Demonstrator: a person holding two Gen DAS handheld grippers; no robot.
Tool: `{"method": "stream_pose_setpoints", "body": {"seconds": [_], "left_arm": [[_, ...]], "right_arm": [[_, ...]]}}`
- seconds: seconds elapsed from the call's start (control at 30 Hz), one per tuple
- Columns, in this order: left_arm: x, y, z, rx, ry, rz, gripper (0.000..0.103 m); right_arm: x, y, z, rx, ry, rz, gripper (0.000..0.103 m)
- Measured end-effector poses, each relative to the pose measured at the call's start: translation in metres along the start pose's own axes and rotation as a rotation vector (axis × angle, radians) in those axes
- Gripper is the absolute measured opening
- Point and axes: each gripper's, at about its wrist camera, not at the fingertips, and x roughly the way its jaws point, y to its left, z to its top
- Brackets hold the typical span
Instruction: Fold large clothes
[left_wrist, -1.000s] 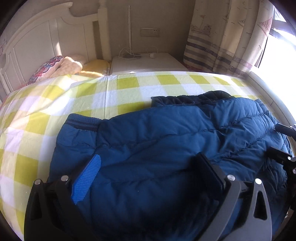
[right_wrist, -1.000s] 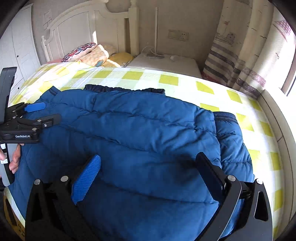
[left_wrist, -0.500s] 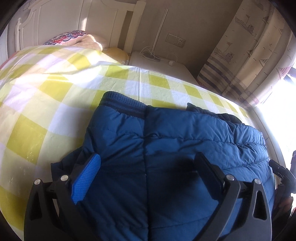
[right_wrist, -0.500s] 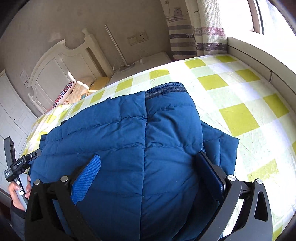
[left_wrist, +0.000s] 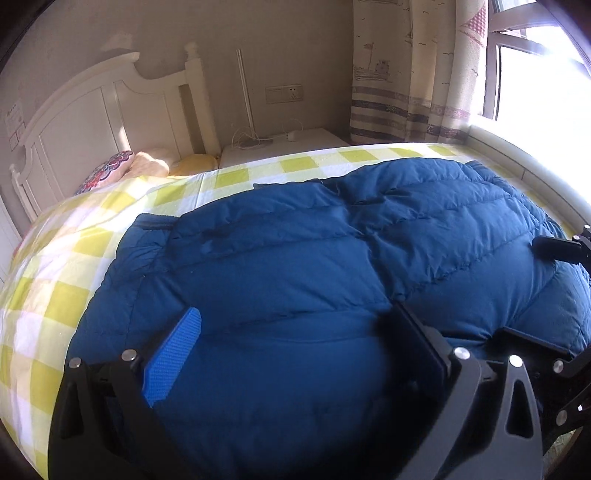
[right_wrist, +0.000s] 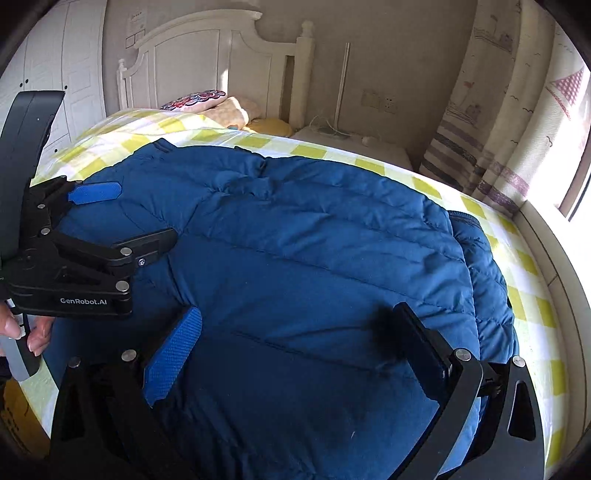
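The blue padded jacket (right_wrist: 314, 251) lies spread across the near half of the bed (left_wrist: 66, 266), on the yellow-and-white checked sheet (right_wrist: 532, 295), its quilted panels up. Both sleeves appear to be laid in over the body: a ribbed cuff (left_wrist: 155, 223) shows at the left edge in the left wrist view, and another dark cuff (right_wrist: 463, 218) sits at the right edge in the right wrist view, which would suit a garment being narrowed into a block before the cross fold, though how many folds are done is only a guess. The left gripper (left_wrist: 295, 354) hovers low over the near left part of the jacket with its fingers spread wide and nothing between them; the right gripper (right_wrist: 295, 350) is likewise agape and empty over the near right part. They stand close together, side by side, the left one showing in the right wrist view with the person's hand (right_wrist: 33, 332) on its handle, probably so that each can take one end of the near hem and lift evenly; the puffy filling will likely spring back and slip unless pinched deep. Beyond lie pillows (right_wrist: 207, 105) at the white headboard (right_wrist: 207, 59), a nightstand (left_wrist: 284, 146) with a cable, a wall socket (left_wrist: 284, 94) and a curtain (left_wrist: 402, 74) by the bright window.
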Motion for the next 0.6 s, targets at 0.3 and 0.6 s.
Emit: {"method": "stream_pose_setpoints", "body": {"seconds": [0.3,0.6], "left_arm": [[-0.009,0.145,-0.031,-0.339,0.038,0.02,0.101],[0.003,0.15,-0.038,-0.38,0.042,-0.014,0.101]], "right_arm": [[-0.005,-0.136,-0.042,0.404,-0.001,-0.016,0.098],[0.009,-0.149,-0.056,0.503,-0.007,0.101,0.099]]}}
